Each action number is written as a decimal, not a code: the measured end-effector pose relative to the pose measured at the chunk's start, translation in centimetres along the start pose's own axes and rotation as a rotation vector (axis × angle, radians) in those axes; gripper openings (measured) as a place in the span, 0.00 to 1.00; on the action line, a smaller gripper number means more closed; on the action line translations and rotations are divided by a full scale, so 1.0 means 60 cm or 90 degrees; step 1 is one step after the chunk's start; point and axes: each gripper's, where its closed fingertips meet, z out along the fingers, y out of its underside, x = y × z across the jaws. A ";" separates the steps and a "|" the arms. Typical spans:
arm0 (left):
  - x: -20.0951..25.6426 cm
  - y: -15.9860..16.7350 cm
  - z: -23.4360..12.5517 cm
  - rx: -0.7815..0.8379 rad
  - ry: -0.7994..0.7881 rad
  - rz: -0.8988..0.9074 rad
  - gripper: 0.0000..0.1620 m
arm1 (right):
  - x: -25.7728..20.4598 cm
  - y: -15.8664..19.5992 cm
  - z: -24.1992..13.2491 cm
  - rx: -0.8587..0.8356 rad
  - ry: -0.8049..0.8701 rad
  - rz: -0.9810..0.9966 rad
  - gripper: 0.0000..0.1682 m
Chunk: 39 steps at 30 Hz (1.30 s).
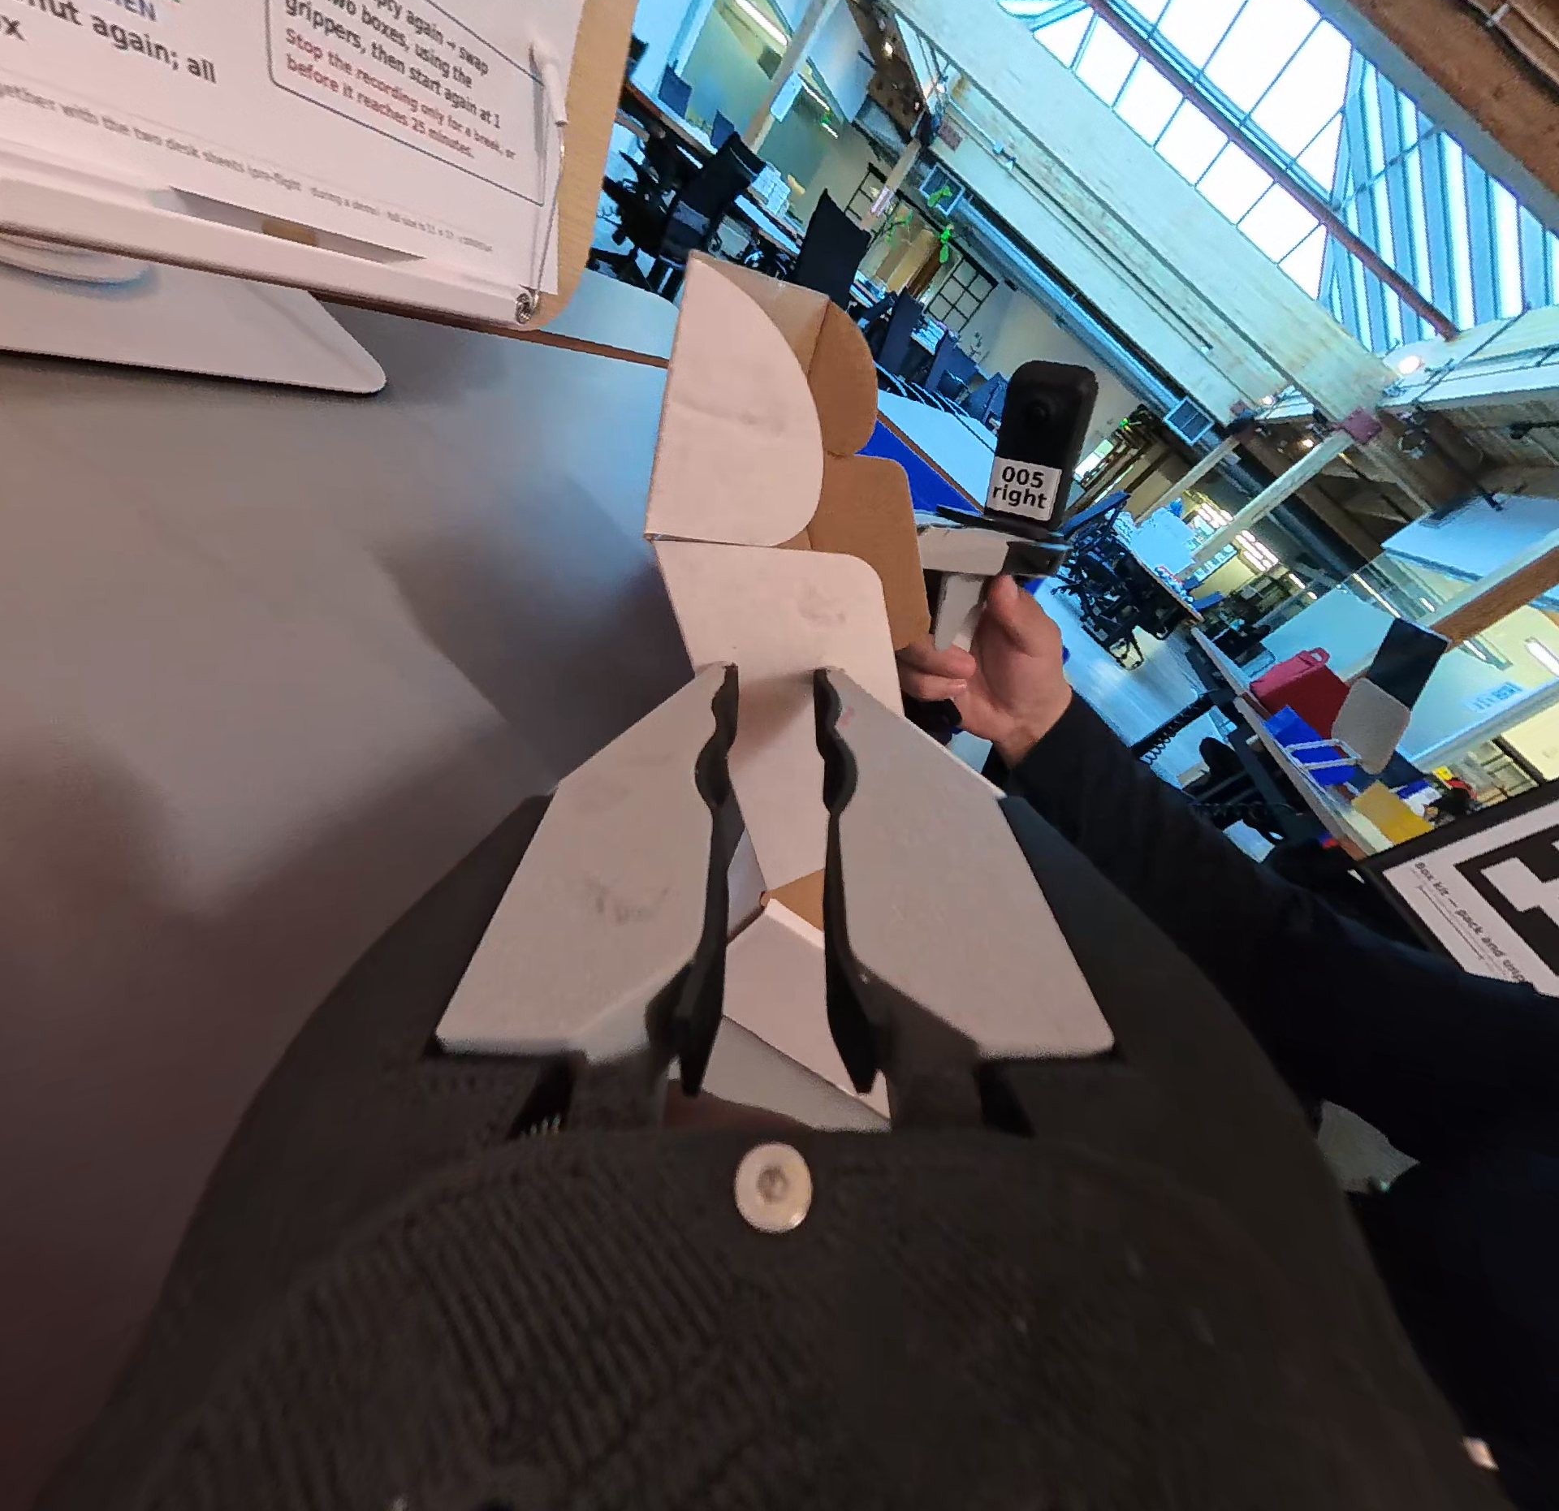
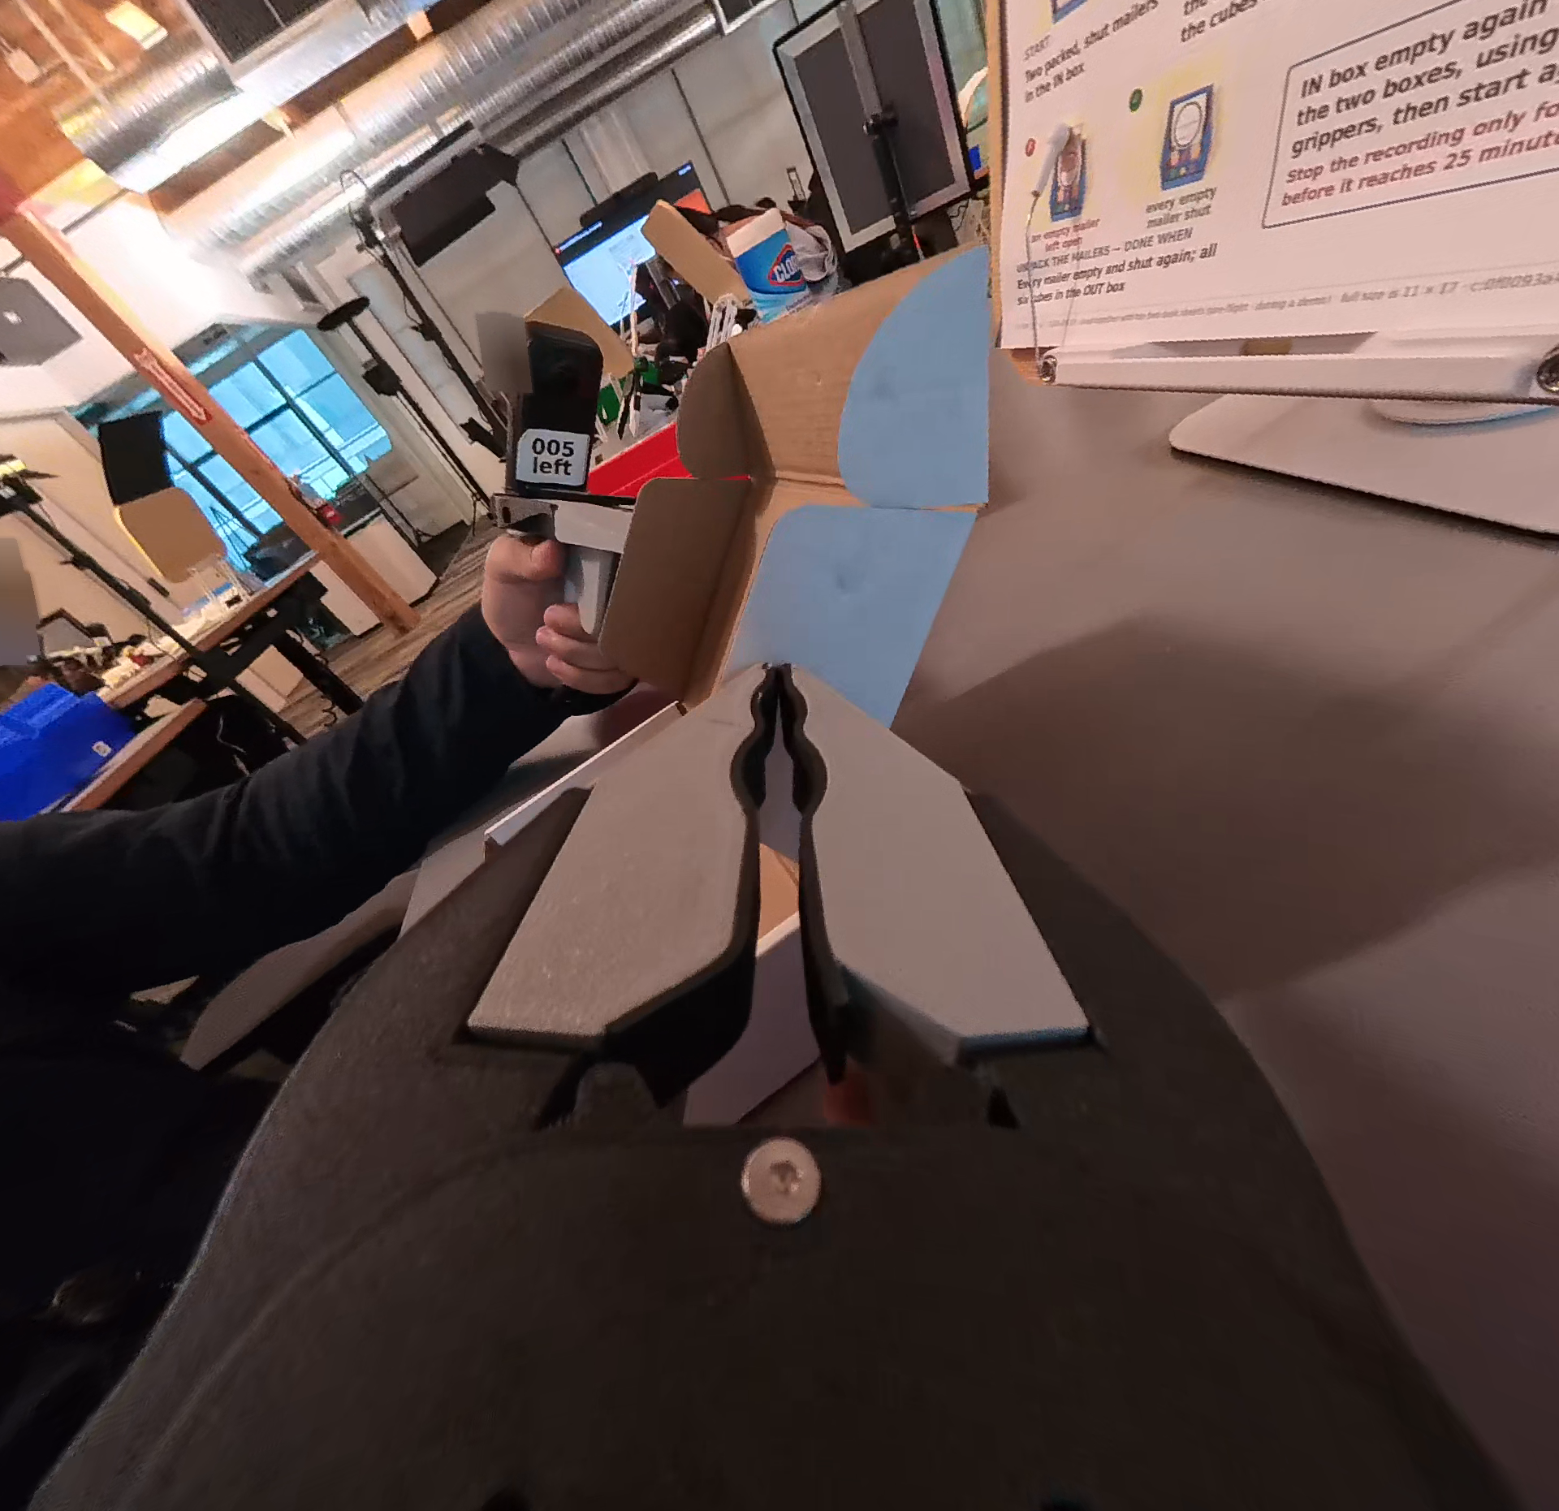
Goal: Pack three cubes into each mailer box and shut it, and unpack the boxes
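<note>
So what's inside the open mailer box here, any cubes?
No cubes visible. The mailer box stands open with its flaps up, showing only brown inner cardboard. Both grippers and the flaps cover its floor, so its contents cannot be confirmed.

Left gripper [image 1: 772, 684] parted, right gripper [image 2: 777, 679] closed

In both views an open mailer box [image 1: 759, 475] stands on the bench [image 1: 295, 627] just ahead of the jaws. An instruction sheet [image 2: 1282, 146] on its stand [image 2: 1350, 458] sits behind, at the upper corner.
</note>
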 end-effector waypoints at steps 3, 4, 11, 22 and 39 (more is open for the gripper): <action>0.007 0.002 -0.001 0.000 0.008 0.020 0.10 | -0.016 0.003 -0.005 0.005 -0.017 -0.019 0.00; 0.011 0.004 -0.001 -0.001 0.012 0.029 0.10 | -0.023 0.003 -0.007 0.011 -0.022 -0.033 0.00; 0.063 0.019 -0.021 0.000 0.076 0.179 0.03 | -0.082 0.040 -0.025 -0.030 -0.032 -0.207 0.00; 0.121 0.102 -0.050 -0.105 0.065 0.413 0.00 | -0.122 0.141 -0.051 -0.211 0.028 -0.423 0.00; 0.204 0.087 -0.122 -0.027 0.062 0.388 0.19 | -0.178 0.099 -0.130 -0.209 0.164 -0.371 0.15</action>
